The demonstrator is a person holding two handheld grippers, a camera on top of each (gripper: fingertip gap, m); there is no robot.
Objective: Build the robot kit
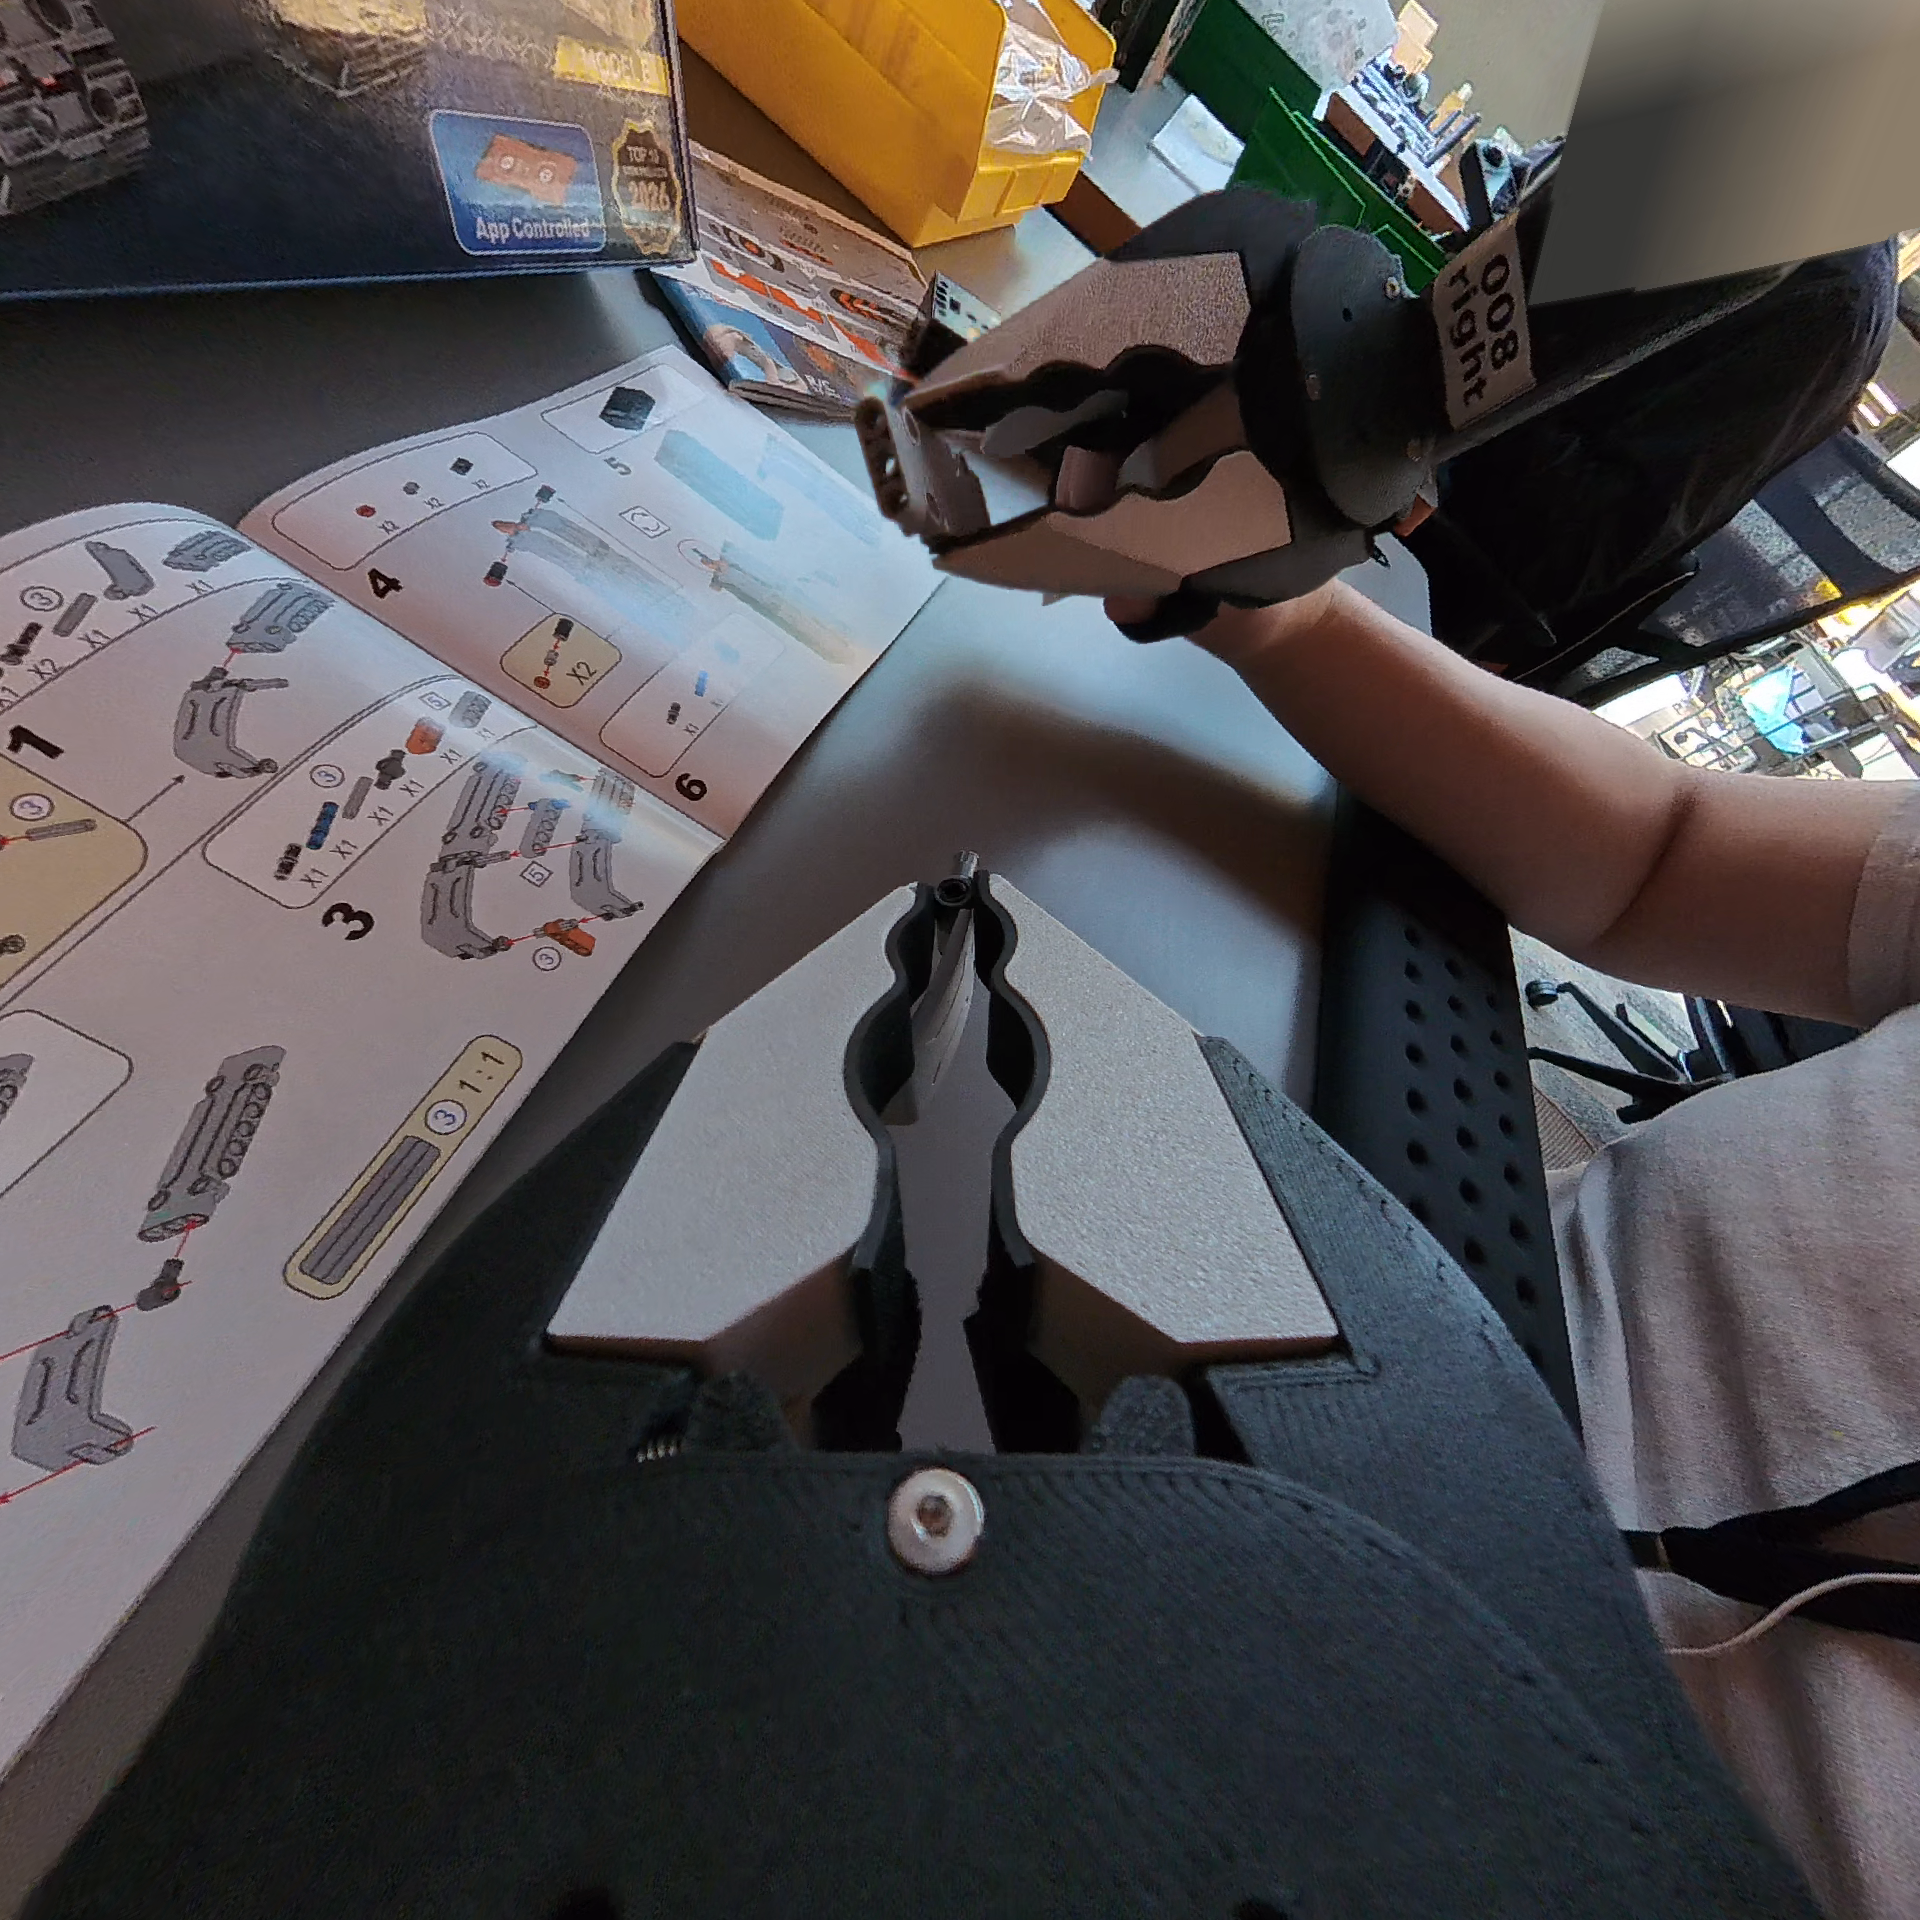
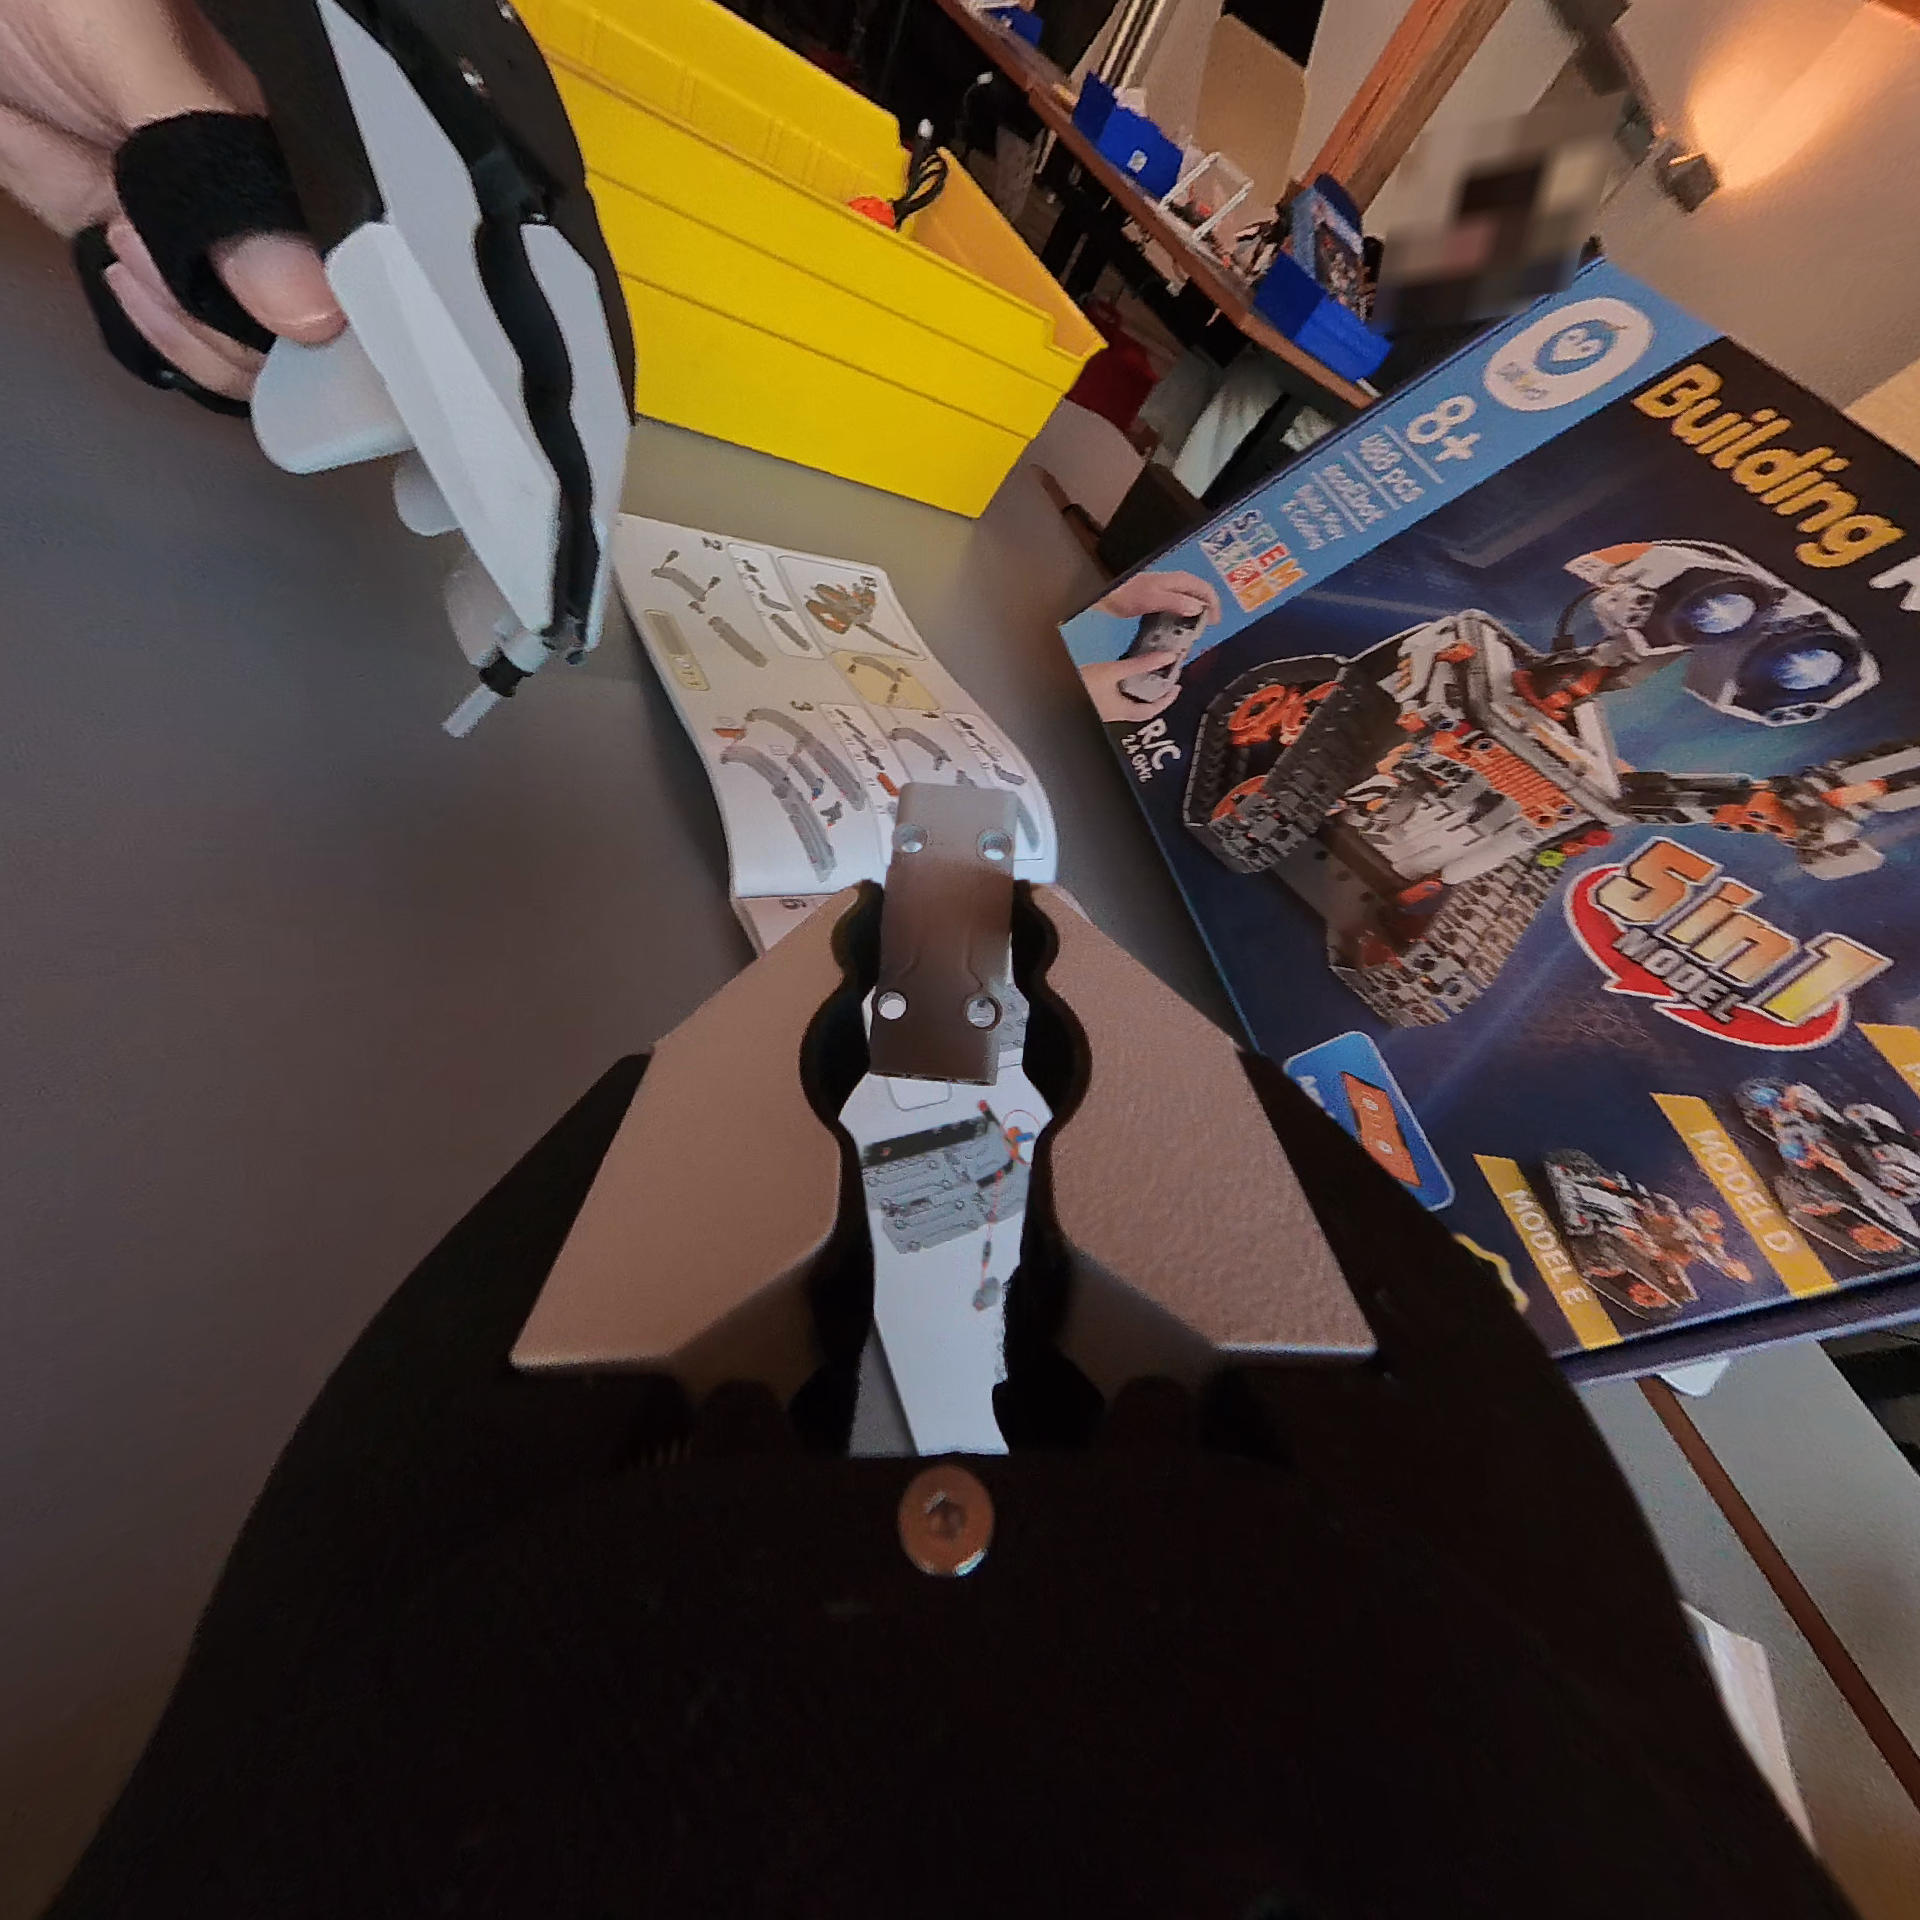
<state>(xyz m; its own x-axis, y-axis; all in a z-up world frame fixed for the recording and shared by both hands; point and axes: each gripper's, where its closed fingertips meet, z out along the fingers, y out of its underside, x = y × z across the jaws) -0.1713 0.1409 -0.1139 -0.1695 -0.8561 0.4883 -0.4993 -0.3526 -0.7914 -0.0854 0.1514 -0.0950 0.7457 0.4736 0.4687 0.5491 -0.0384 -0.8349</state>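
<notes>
My left gripper (image 1: pixel 954 896) is shut on a small black connector with a grey axle pin (image 1: pixel 961 878) poking out past its tips, held above the grey table. It also shows in the right wrist view (image 2: pixel 520 665) at upper left, with the pin (image 2: pixel 473 712) pointing down. My right gripper (image 2: pixel 940 940) is shut on a grey building-block panel (image 2: pixel 943 935) with round holes, held above the booklet. In the left wrist view the right gripper (image 1: pixel 920 457) is at upper right with the grey panel (image 1: pixel 891 457) at its tips. The two grippers are apart.
An open instruction booklet (image 1: pixel 312 852) lies on the grey table (image 1: pixel 1091 748); it also shows in the right wrist view (image 2: pixel 831 748). A blue kit box (image 2: pixel 1558 831) lies to the right, yellow bins (image 2: pixel 810 312) stand behind. A person's arm (image 1: pixel 1507 790) and a black chair are at right. Some 10 centimeters of space lies between my two pairs of fingers.
</notes>
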